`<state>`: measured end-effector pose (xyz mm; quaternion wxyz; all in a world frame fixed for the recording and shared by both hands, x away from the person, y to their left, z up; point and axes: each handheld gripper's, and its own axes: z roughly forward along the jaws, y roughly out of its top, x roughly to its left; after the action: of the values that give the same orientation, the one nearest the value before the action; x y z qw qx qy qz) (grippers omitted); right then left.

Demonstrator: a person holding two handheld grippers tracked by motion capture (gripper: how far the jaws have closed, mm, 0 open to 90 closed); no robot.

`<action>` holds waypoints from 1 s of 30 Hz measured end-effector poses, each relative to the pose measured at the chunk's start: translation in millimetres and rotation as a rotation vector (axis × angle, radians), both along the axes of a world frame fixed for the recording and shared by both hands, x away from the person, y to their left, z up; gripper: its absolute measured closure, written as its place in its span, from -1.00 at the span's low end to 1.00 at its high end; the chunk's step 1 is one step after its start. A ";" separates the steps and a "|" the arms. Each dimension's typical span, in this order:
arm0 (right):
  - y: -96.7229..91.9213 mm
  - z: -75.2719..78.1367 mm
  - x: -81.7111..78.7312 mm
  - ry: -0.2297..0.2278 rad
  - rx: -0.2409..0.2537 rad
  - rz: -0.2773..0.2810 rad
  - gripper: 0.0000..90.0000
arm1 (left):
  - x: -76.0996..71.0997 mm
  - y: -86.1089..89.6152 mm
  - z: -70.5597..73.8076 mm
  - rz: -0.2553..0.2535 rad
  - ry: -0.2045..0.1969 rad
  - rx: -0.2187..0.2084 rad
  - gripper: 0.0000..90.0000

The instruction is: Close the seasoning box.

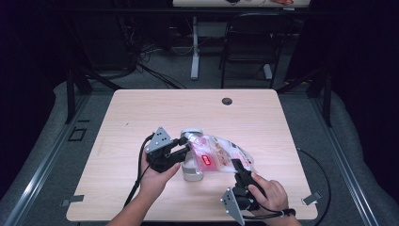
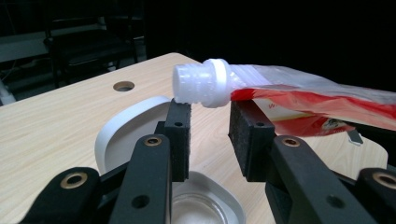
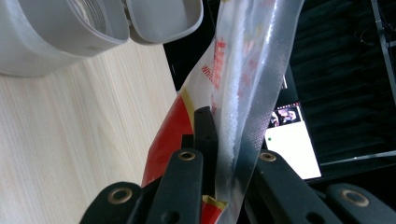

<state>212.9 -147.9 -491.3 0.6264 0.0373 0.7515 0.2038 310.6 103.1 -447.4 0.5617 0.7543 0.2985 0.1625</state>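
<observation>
A clear and red refill pouch [image 1: 221,153] hangs tilted above the table, its white screw spout [image 1: 190,135] pointing left over a white container [image 1: 192,170] whose hinged lid stands open. My right gripper [image 1: 239,165] is shut on the pouch's lower right end; in the right gripper view the film [image 3: 243,60] runs up between the two jaws of that gripper [image 3: 229,135]. My left gripper [image 1: 187,147] is beside the spout. In the left gripper view the spout [image 2: 201,84] lies just past the tips, above the left pad [image 2: 180,126], with the gripper [image 2: 210,112] open over the container [image 2: 140,121].
The light wooden table [image 1: 141,108] has a round cable hole [image 1: 227,101] near its far edge. A black chair [image 1: 249,42] and a white desk leg [image 1: 195,52] stand beyond it. Metal tabs [image 1: 311,197] sit at the near corners.
</observation>
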 end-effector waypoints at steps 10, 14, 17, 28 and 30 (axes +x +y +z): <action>4.1 0.3 1.0 0.010 0.022 -0.002 0.92 | 0.7 0.4 5.9 0.000 -0.009 0.013 0.55; 5.4 -0.1 2.2 0.009 0.019 0.006 0.92 | 1.2 0.3 7.8 0.005 -0.010 0.018 0.54; 6.1 -0.3 3.0 0.011 0.023 0.004 0.92 | 1.4 -0.3 8.0 0.003 -0.015 0.010 0.54; 9.7 0.8 2.7 -0.027 -0.037 -0.006 0.92 | 3.2 -3.8 16.5 0.006 -0.025 0.019 0.54; 10.3 2.1 2.5 -0.021 -0.035 -0.004 0.92 | 3.7 -4.4 18.3 0.005 -0.026 0.018 0.54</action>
<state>215.4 -137.5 -489.2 0.6353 0.0258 0.7481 0.1899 314.3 98.6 -429.1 0.5583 0.7563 0.2918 0.1764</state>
